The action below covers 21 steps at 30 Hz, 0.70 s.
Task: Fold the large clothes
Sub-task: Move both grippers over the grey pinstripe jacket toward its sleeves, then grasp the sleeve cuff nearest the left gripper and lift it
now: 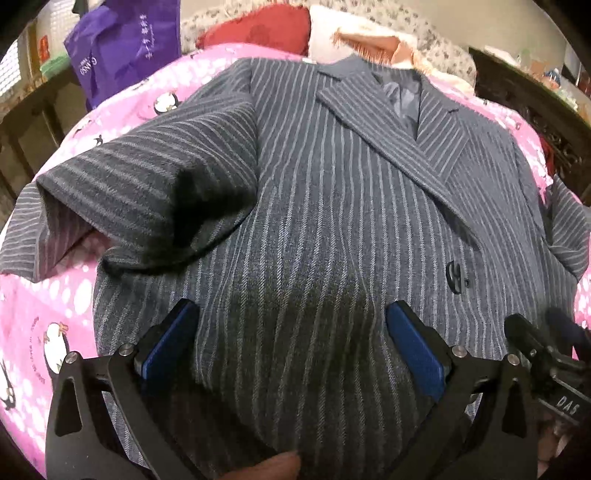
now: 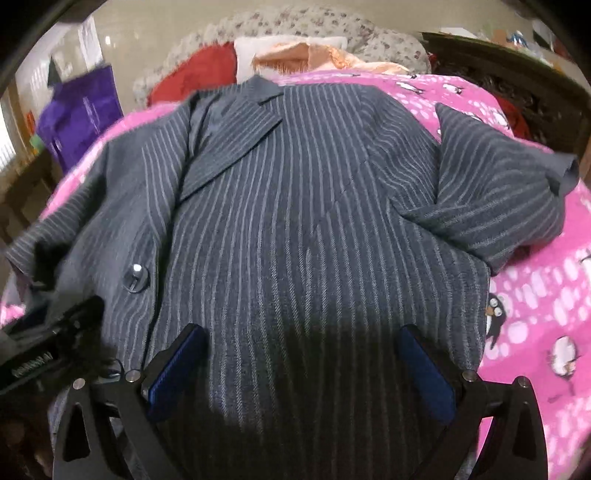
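Observation:
A grey pinstriped jacket (image 1: pixel 314 206) lies front up on a pink penguin-print bedspread (image 1: pixel 48 314), collar at the far end. Its left sleeve (image 1: pixel 133 192) is bent and folded in onto the body. In the right wrist view the jacket (image 2: pixel 295 221) fills the middle, with its right sleeve (image 2: pixel 498 199) bunched at the right side. My left gripper (image 1: pixel 291 332) is open above the jacket's lower front, blue pads apart, holding nothing. My right gripper (image 2: pixel 301 354) is open above the lower front too, empty. A dark button (image 1: pixel 456 277) sits near the front edge, and it also shows in the right wrist view (image 2: pixel 136 278).
A purple bag (image 1: pixel 122 44) stands at the far left. Red (image 1: pixel 258 29) and peach (image 1: pixel 373 40) cloths and a floral blanket (image 2: pixel 295 26) pile up at the bed's head. Dark carved wooden furniture (image 1: pixel 535 122) stands at the right. The other gripper's body (image 1: pixel 546 362) shows at the right edge.

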Tool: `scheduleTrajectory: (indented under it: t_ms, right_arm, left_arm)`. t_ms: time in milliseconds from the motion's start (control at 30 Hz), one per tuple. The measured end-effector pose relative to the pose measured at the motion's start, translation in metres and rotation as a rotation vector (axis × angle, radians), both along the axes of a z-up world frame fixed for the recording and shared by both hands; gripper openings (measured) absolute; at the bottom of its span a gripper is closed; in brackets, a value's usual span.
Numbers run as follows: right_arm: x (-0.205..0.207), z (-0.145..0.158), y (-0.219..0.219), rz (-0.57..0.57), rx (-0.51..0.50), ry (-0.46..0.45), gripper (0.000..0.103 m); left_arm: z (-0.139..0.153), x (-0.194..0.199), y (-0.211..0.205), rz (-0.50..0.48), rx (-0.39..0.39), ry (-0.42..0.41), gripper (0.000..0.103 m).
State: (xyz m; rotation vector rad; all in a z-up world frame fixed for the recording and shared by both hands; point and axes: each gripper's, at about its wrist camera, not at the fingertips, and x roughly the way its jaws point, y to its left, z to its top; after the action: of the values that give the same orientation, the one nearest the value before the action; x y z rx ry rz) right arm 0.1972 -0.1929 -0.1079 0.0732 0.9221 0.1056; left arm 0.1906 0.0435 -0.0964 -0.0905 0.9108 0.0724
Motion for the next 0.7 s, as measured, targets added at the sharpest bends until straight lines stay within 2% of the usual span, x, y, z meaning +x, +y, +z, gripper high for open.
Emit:
scheduleTrajectory:
  t_ms: [167,400,700]
  right_arm:
    - [0.001,-0.004,-0.003,0.006,0.017,-0.016,0.103]
    - [0.001,-0.002,-0.004,0.022,0.024,-0.015,0.103]
    - [-0.005,-0.003,-0.020,0.117,0.010,-0.021,0.103]
  left_arm:
    - [-0.001,-0.011,0.000,0.010,0.003,-0.020,0.103]
    - [-0.001,-0.007,-0.004,0.016,0.000,-0.018,0.103]
    - [-0.002,-0.009,-0.004,0.013,0.003,-0.023,0.103]
